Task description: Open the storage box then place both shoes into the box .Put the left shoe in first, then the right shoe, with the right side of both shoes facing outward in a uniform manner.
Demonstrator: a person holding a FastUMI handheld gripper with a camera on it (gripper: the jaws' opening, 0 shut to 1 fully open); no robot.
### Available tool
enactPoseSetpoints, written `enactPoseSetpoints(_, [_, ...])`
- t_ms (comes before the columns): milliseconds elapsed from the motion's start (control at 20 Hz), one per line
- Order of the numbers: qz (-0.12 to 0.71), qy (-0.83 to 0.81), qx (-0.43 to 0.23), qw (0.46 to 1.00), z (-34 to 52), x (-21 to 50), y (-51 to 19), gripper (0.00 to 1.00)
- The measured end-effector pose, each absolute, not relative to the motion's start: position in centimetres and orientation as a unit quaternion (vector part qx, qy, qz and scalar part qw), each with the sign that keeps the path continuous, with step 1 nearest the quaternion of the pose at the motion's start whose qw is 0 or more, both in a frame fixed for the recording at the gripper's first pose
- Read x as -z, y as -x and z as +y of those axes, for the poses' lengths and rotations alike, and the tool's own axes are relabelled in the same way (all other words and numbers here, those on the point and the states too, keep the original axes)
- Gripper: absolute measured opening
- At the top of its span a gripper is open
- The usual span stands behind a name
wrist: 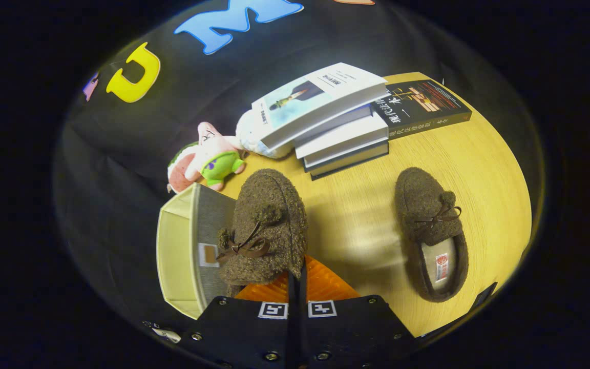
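My tongs are pinched together on the rim of a fuzzy brown shoe, which hangs just ahead of them at 12 o'clock, its toe pointing away from me and its small bow and pompom facing up. Both fingers press on it, with barely a slit between them.

Under and to the left of that shoe, at about 10 o'clock from the tongs, stands the storage box, pale cream inside with a grey fabric wall, its mouth open toward the left. The shoe I hold overlaps the box's grey wall in my view; I cannot tell whether they touch.

The second shoe lies flat on the counter at 2 o'clock, well apart from the first, heel toward me and lining showing.

The counter is a light yellow wood grain with a soft glare patch between the two shoes. Farther off at 12 o'clock sits a stack of books, white covers on top, and a dark book lies flat just beside it at 1 o'clock. At 11 o'clock a pink and green plush toy leans near a white plush tucked against the stack. Behind everything hangs the booth's black cloth wall.
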State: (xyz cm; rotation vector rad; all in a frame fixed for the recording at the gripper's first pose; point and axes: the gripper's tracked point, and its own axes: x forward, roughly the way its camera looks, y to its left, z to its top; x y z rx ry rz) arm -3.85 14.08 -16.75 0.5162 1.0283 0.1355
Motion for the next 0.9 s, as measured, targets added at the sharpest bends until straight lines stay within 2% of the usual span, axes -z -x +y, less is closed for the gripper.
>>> enactPoseSetpoints(250, [0.444,-0.264,-0.109,0.849,17.5,10.0,2.7,0.00])
enactPoseSetpoints(450, [0.436,-0.265,-0.143,0.848,21.5,7.3,1.8,0.00])
enactPoseSetpoints(700, [0.450,-0.255,-0.179,0.837,27.8,7.2,1.1,0.00])
enactPoseSetpoints(900, [0.479,-0.245,-0.191,0.821,32.8,9.9,0.5,0.00])
